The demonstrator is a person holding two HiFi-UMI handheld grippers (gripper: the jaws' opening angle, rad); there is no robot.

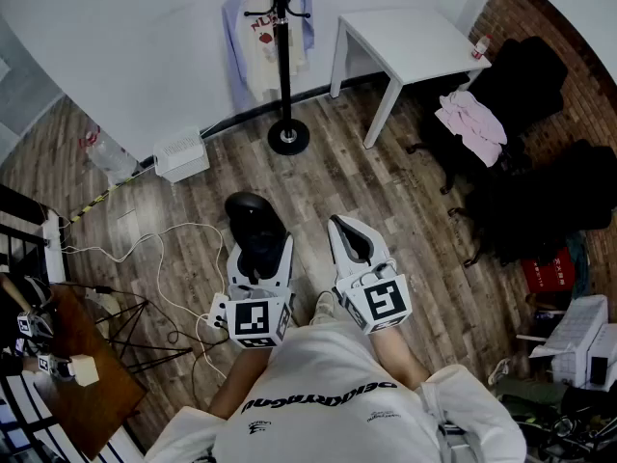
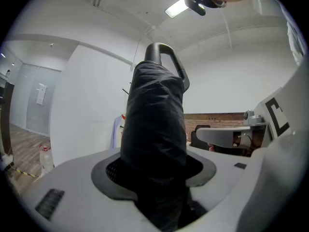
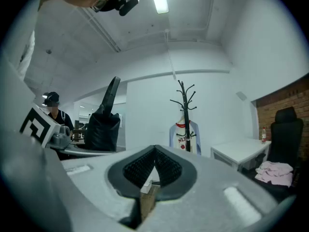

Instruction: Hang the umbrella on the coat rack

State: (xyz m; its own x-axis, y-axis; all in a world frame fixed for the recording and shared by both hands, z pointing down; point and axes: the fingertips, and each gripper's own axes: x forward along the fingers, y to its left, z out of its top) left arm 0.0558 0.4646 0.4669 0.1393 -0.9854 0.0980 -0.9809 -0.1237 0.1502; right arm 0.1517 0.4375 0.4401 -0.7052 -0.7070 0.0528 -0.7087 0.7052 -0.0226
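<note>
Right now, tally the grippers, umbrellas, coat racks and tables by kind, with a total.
White two-jaw grippers: 2 (left gripper, right gripper)
Folded black umbrella: 1
Black standing coat rack: 1
White rectangular table: 1
Total: 5

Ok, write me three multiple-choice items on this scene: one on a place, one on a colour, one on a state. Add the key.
1. Where does the coat rack stand in the head view?
A. By the white wall, left of the white table
B. On top of the table
C. Behind the person

2. What colour is the umbrella?
A. Red
B. Black
C. Yellow

3. What state is the left gripper in?
A. Open and empty
B. Shut on the umbrella
C. Lying on the floor

Key: 1 A, its round base sits on the floor near the wall, beside the table. 2 B, the folded canopy and hooked handle are black. 3 B, the left gripper view shows the pads pressed on the umbrella.
</note>
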